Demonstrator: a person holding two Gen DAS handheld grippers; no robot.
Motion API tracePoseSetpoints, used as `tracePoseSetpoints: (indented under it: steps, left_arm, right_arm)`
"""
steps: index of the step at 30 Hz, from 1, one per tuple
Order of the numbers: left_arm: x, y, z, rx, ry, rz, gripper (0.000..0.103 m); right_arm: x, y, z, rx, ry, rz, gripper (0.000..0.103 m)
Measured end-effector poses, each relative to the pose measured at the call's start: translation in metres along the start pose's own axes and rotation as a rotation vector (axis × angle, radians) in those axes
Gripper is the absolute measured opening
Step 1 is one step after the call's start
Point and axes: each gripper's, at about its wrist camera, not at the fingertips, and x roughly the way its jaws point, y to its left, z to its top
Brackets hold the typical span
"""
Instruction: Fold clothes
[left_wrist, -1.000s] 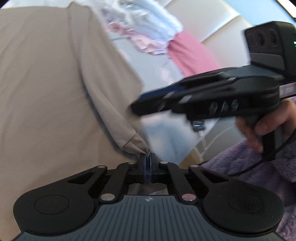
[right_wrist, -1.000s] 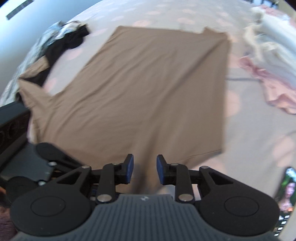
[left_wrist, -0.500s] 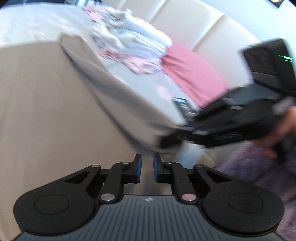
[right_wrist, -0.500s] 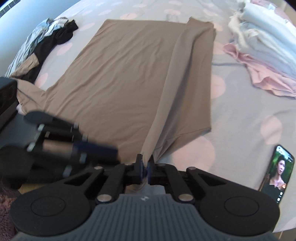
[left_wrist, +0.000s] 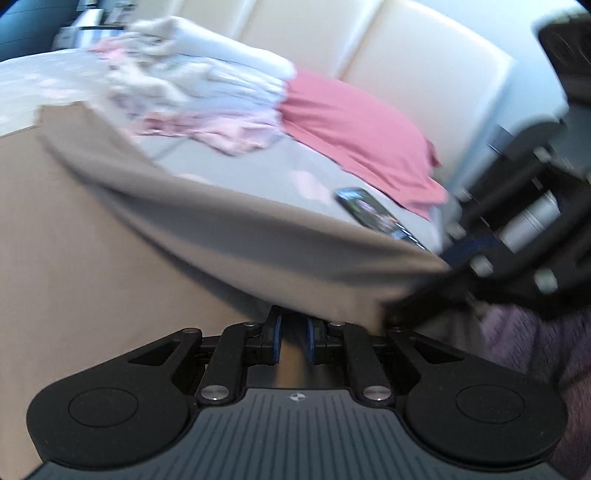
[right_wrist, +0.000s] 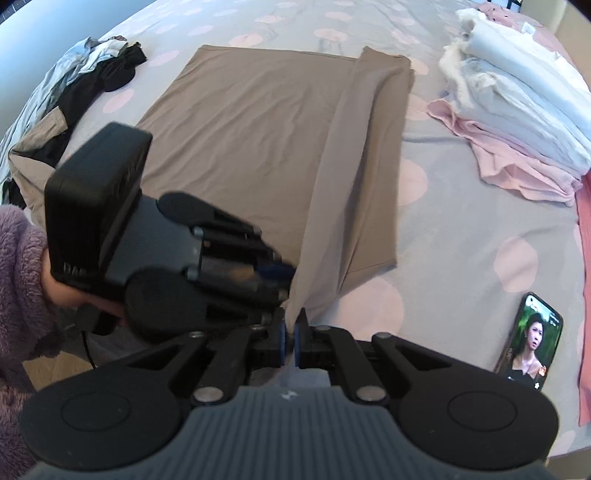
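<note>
A tan garment (right_wrist: 258, 125) lies spread flat on the bed, its right edge lifted into a long raised fold (right_wrist: 354, 177). My right gripper (right_wrist: 291, 332) is shut on the near corner of that fold and holds it up. My left gripper (left_wrist: 293, 336) is open, its jaws a small gap apart just under the lifted tan edge (left_wrist: 258, 236), gripping nothing. In the right wrist view the left gripper (right_wrist: 277, 277) sits close to the left of the pinched corner.
A stack of folded white and pink clothes (right_wrist: 517, 110) lies at the right, a red cloth (left_wrist: 354, 133) beyond it. A phone (right_wrist: 532, 339) rests near the bed's front right edge. A dark and grey clothes pile (right_wrist: 92, 74) lies far left.
My left gripper let go of the tan corner and opened. My right gripper closed on that corner and lifted it, pulling the edge into a raised fold.
</note>
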Motion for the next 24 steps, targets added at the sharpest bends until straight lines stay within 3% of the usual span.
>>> tracePoseSetpoints:
  steps: [5, 9, 13, 15, 19, 24]
  left_arm:
    - [-0.004, -0.016, -0.016, 0.023, 0.043, -0.061, 0.009]
    - [-0.016, -0.032, -0.031, 0.028, 0.059, -0.068, 0.009]
    - [-0.024, -0.049, -0.044, 0.041, 0.079, -0.071, 0.01]
    - [-0.025, -0.057, -0.05, 0.048, 0.09, -0.07, 0.01]
    - [-0.027, -0.066, -0.059, 0.043, 0.104, -0.069, 0.01]
    - [-0.036, -0.066, -0.066, 0.021, 0.123, -0.057, 0.01]
  right_arm:
    - [0.003, -0.005, -0.005, 0.019, 0.011, 0.012, 0.005]
    - [0.008, -0.002, -0.008, 0.008, 0.025, 0.042, 0.006]
    - [0.014, 0.003, -0.011, 0.004, 0.034, 0.09, 0.016]
    - [0.015, 0.007, -0.014, -0.01, 0.039, 0.114, 0.034]
    - [0.008, 0.009, -0.016, -0.014, 0.013, 0.13, 0.036]
    - [0.001, -0.021, -0.017, 0.128, -0.042, 0.093, 0.036]
